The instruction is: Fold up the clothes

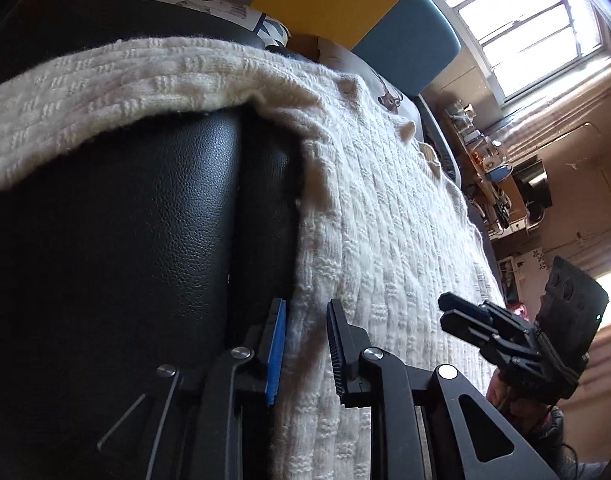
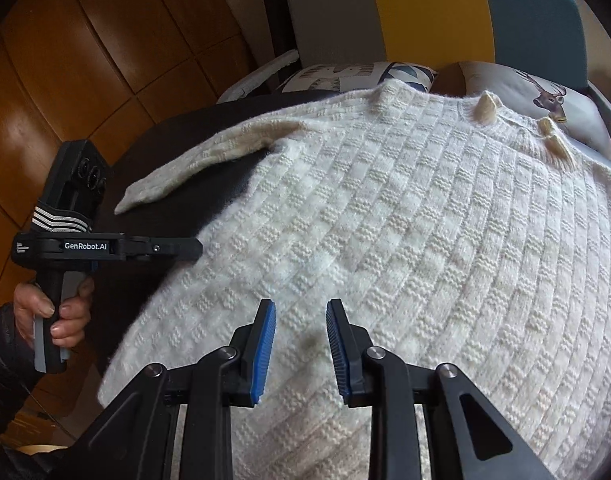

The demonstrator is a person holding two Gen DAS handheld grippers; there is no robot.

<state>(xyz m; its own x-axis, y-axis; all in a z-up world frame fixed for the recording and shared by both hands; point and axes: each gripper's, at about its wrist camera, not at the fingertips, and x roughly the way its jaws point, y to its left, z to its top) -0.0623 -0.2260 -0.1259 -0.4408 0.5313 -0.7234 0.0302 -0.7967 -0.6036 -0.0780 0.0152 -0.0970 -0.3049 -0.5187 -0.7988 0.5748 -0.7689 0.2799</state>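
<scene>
Cream knit sweater point(image 2: 405, 216) lies flat on black leather seat point(image 1: 117, 216), one sleeve point(image 2: 201, 164) out to the side. L gripper point(image 1: 305, 352) jaws apart at sweater's side edge, nothing held. R gripper point(image 2: 301, 344) jaws apart over hem area, nothing held

Cream knit sweater point(image 2: 385, 216) spread flat on black leather; sleeve point(image 2: 193, 168) outstretched
</scene>
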